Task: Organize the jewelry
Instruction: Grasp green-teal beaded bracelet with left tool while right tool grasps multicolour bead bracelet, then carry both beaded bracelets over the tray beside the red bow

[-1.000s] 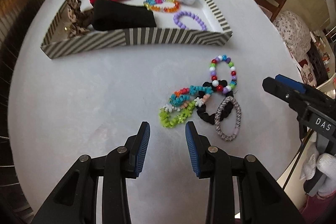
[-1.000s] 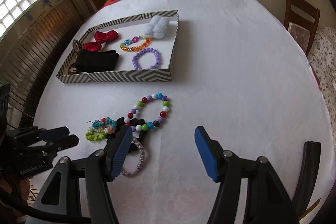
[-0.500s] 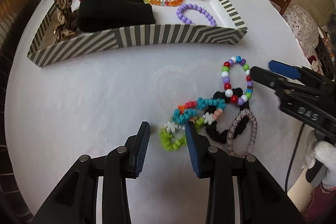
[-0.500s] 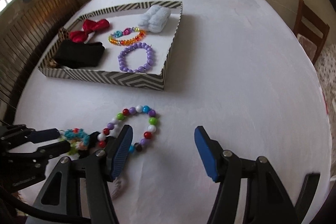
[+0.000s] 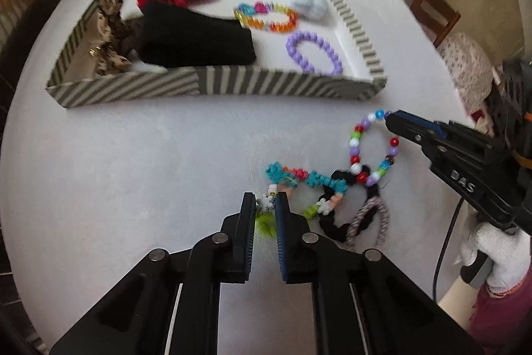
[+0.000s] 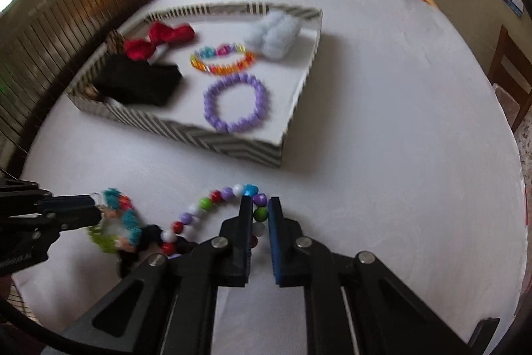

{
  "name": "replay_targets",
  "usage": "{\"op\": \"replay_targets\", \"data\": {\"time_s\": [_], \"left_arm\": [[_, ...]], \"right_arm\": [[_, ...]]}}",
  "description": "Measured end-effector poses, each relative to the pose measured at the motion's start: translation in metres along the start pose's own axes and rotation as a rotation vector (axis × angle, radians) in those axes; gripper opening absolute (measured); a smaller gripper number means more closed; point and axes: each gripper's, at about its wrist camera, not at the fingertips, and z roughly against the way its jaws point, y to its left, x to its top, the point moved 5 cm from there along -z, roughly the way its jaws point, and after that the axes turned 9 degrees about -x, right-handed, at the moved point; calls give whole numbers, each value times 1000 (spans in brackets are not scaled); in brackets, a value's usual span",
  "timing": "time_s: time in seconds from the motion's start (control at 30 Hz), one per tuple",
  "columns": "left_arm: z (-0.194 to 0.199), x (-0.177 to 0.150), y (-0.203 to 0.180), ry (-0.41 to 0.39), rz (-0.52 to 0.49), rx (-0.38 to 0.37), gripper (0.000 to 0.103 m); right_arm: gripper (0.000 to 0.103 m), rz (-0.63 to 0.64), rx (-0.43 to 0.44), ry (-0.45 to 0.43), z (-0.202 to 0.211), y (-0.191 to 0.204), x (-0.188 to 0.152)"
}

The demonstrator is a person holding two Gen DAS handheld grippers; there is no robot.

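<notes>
Left claw point(image 5: 265, 205) pinched on the soft loom-band bracelet point(image 5: 299, 180), light, stretchy, tangled with black scrunchie point(image 5: 332, 222) on the bench point(image 5: 133, 172). Right claw point(image 6: 258, 212) clamped across the beaded bracelet point(image 6: 212, 202): hard, slick beads, best gripped across the strand. Striped tray point(image 5: 216, 87) beyond.

Your left wrist camera sits low and close over the white bench point(image 5: 133, 172), looking forward along the left claw point(image 5: 266, 208) toward the striped tray point(image 5: 212, 85), with the right claw point(image 5: 395, 122) entering from its right edge. Your right wrist camera looks along the right claw point(image 6: 259, 212) from the other side, facing the tray point(image 6: 212, 138) and a window beyond. Both views share the tray, the loose bracelets and each other's claw.
</notes>
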Motion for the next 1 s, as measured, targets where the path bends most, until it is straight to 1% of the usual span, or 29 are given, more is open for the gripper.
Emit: {"op": "replay_targets", "data": {"time_s": [0.23,0.43,0.53,0.67,0.8,1.0], "left_arm": [[39,21,-8,-63,-17,-22,0],[69,44,-18,-124,-45,-17,0],[83,56,-19,-161,-52,-1,0],[101,78,-14,-213,-38,21,0],[113,101,-10,-257,-27,50,0],[113,131,0,-280,-4,100,0]], "right_arm": [[10,-12,53,-72,45,1,16],[10,-8,65,-136,79,2,35],[10,-4,64,-160,90,0,45],[10,0,73,-181,99,-1,60],[10,15,71,-190,100,1,74],[10,39,74,-186,91,1,97]]}}
